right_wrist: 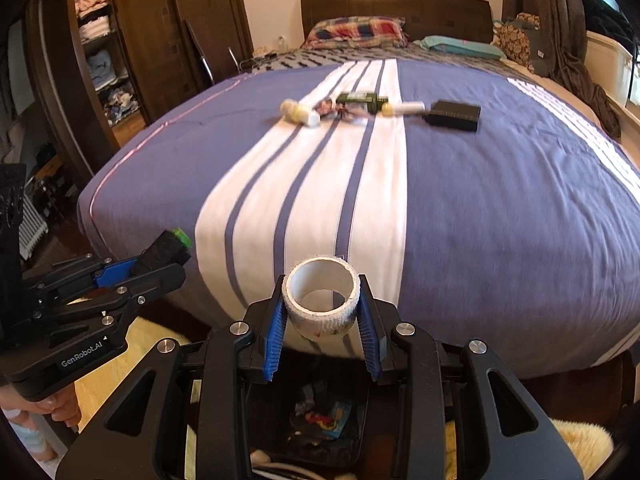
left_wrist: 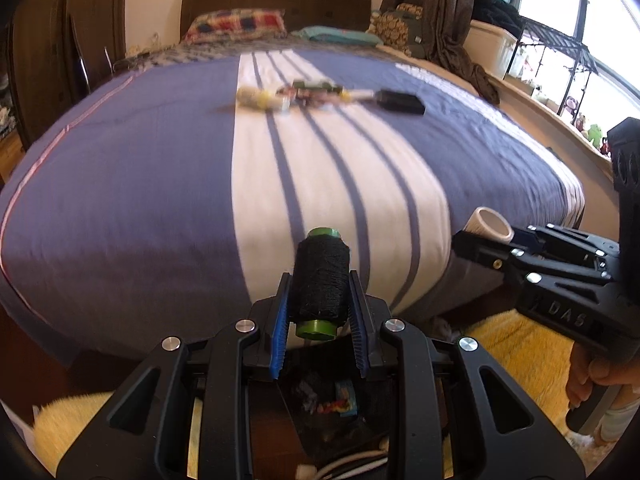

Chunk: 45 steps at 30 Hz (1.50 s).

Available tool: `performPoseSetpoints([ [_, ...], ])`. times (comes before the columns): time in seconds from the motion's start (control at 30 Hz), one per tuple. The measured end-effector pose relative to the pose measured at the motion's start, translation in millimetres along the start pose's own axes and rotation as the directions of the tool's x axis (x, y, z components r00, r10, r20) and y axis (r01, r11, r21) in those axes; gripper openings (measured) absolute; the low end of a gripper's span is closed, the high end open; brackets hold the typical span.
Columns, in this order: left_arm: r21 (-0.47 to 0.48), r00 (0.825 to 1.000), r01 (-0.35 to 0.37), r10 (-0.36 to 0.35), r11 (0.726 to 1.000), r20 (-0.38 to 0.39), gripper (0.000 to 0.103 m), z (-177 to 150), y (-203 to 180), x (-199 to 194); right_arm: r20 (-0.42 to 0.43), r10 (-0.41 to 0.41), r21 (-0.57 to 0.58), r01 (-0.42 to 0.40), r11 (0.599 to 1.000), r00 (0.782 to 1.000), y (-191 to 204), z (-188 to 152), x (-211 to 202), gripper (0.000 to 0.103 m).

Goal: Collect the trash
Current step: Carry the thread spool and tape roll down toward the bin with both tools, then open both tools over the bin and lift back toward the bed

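Observation:
My left gripper [left_wrist: 319,305] is shut on a black thread spool [left_wrist: 319,280] with green ends, held above a dark trash bin [left_wrist: 320,404] on the floor at the foot of the bed. My right gripper [right_wrist: 322,312] is shut on a white tape roll [right_wrist: 323,300], held above the same bin [right_wrist: 320,420]. Each gripper shows in the other's view: the right one [left_wrist: 480,240] with the roll, the left one [right_wrist: 160,256] with the spool. More trash lies far up the bed: a white-yellow bottle [right_wrist: 300,114], a green bottle [right_wrist: 362,100], crumpled wrappers [right_wrist: 340,110] and a black box [right_wrist: 454,115].
The bed [right_wrist: 480,220] has a purple cover with white stripes, pillows [right_wrist: 356,32] at the headboard. A yellow fluffy rug [left_wrist: 520,344] lies on the floor around the bin. A wardrobe [right_wrist: 100,60] stands left, a window shelf [left_wrist: 560,60] right.

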<state>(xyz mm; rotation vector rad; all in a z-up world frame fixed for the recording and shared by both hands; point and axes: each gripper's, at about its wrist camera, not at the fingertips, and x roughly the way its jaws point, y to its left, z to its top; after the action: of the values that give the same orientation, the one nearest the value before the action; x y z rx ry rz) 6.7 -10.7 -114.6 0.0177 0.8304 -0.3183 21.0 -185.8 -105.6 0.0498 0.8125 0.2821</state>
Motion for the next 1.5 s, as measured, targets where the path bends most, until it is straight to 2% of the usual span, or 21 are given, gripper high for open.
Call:
performPoseSetpoints([
  [0.2,-0.021,0.994,0.020,-0.022,1.000,-0.103,0.025,-33,3,26,-0.068,0.009,0.022,-0.008,1.000,0.998,-3,-28,15,0.033],
  [0.4,-0.043,0.979,0.036,-0.044,0.998,-0.201,0.025,-63,3,56,-0.155,0.011,0.050,-0.004,0.999,0.988,-10,-56,38,0.033],
  [0.73,-0.046,0.933,0.068,-0.080,0.997,-0.351,0.025,-99,-6,102,-0.306,0.016,0.067,0.005,0.998,0.952,-13,-94,82,0.033],
  [0.97,-0.057,0.910,0.079,-0.096,0.995,-0.403,0.025,-110,-8,115,-0.382,0.050,0.090,-0.017,0.996,0.923,-13,-106,104,0.034],
  [1.2,-0.073,0.894,0.084,-0.108,0.994,-0.435,0.028,-114,-3,126,-0.400,0.065,0.107,-0.024,0.994,0.914,-14,-103,111,0.035],
  [1.23,-0.075,0.893,0.080,-0.105,0.994,-0.437,0.032,-114,-2,126,-0.402,0.064,0.109,-0.022,0.994,0.914,-14,-103,112,0.038],
  [1.27,-0.076,0.894,0.078,-0.103,0.994,-0.436,0.034,-114,-1,126,-0.402,0.062,0.112,-0.018,0.994,0.913,-15,-103,112,0.046],
  [1.3,-0.076,0.895,0.075,-0.101,0.994,-0.435,0.038,-114,-2,126,-0.401,0.060,0.116,-0.015,0.993,0.914,-17,-101,114,0.050],
  [1.4,-0.073,0.898,0.063,-0.088,0.995,-0.431,0.042,-112,-1,124,-0.391,0.058,0.127,-0.008,0.992,0.918,-22,-99,113,0.052],
  [1.43,-0.072,0.899,0.057,-0.082,0.996,-0.429,0.046,-111,-1,123,-0.388,0.055,0.129,-0.005,0.992,0.920,-22,-99,112,0.054],
  [1.5,-0.071,0.902,0.049,-0.075,0.996,-0.425,0.050,-110,1,123,-0.379,0.050,0.136,0.002,0.991,0.924,-23,-96,110,0.059],
])
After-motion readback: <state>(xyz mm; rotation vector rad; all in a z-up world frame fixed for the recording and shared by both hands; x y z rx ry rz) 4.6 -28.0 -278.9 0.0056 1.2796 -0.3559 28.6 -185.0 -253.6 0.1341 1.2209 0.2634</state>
